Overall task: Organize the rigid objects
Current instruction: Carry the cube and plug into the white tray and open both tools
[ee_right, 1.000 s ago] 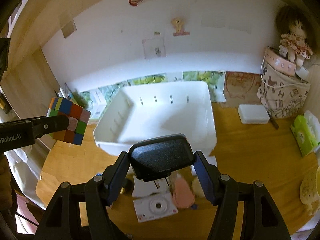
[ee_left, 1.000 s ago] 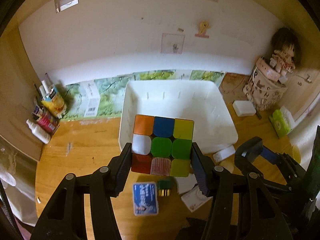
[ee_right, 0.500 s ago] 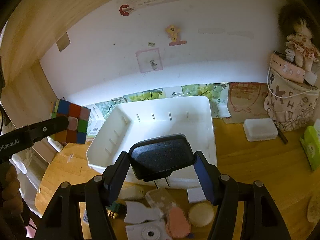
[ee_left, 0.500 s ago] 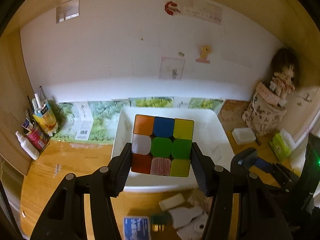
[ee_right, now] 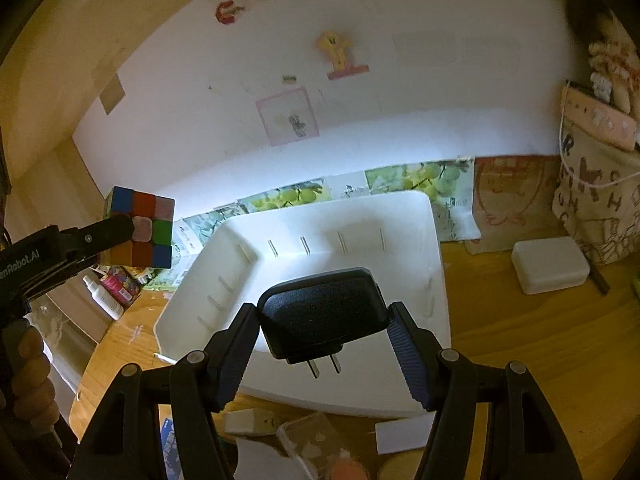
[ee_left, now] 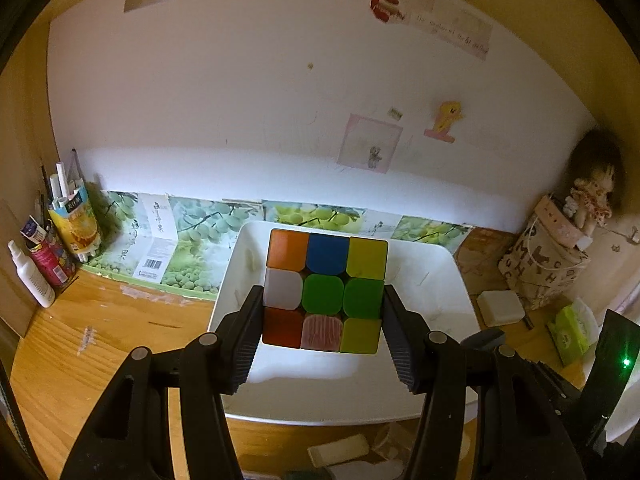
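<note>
left gripper (ee_left: 322, 320): clamped on the Rubik's cube (ee_left: 325, 293), side pads on its lower rows, so it hangs square over the white bin (ee_left: 460, 280)
right gripper (ee_right: 322, 336): pinching a black plug adapter (ee_right: 322, 314), prongs toward the camera, over the bin's near rim
bin: empty, probably both drops land here
leftovers: small clutter on the wooden desk (ee_right: 520, 344), near side

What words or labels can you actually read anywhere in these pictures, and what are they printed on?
"nRobot.AI": white letters on the black arm of the left tongs, the start cut off at the picture's edge.
Large capital letters, among them "H", "M" and "K": scattered over the cloth bag; they form no word I can read.
Too blurred: the paper strip on the wall, the barcode label on the grape-print box, the bottles.
</note>
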{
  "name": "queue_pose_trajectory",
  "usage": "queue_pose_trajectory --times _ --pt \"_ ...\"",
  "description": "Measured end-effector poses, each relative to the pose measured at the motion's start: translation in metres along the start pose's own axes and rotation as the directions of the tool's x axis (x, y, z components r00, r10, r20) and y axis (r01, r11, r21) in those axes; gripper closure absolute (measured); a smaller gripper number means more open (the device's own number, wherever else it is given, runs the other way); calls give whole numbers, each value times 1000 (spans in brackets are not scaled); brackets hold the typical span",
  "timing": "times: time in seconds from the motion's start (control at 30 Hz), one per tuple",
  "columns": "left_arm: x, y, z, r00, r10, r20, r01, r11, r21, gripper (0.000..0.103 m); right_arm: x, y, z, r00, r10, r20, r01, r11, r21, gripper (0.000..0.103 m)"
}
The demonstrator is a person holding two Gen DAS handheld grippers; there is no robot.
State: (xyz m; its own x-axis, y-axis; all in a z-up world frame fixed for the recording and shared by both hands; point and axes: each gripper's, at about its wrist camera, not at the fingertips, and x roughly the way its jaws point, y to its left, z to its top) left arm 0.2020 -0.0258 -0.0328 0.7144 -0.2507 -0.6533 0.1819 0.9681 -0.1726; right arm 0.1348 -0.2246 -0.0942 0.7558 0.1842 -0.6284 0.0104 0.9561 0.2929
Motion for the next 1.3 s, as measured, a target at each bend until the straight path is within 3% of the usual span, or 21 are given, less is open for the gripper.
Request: queue_pose_trajectory --times 0.53,0.67,1.3 --pt "24 -11 -1 998 14 -68 -11 999 42 42 33 -15 -5 998 -8 -68 12 999 53 36" --pt "15 -12 4 1000 1 -24 0 999 35 22 32 -16 -4 998 9 -66 -5 998 66 25" --pt "-53 -11 6 989 59 138 -59 998 -9 21 -10 8 1 999 47 24 -46 999 -16 22"
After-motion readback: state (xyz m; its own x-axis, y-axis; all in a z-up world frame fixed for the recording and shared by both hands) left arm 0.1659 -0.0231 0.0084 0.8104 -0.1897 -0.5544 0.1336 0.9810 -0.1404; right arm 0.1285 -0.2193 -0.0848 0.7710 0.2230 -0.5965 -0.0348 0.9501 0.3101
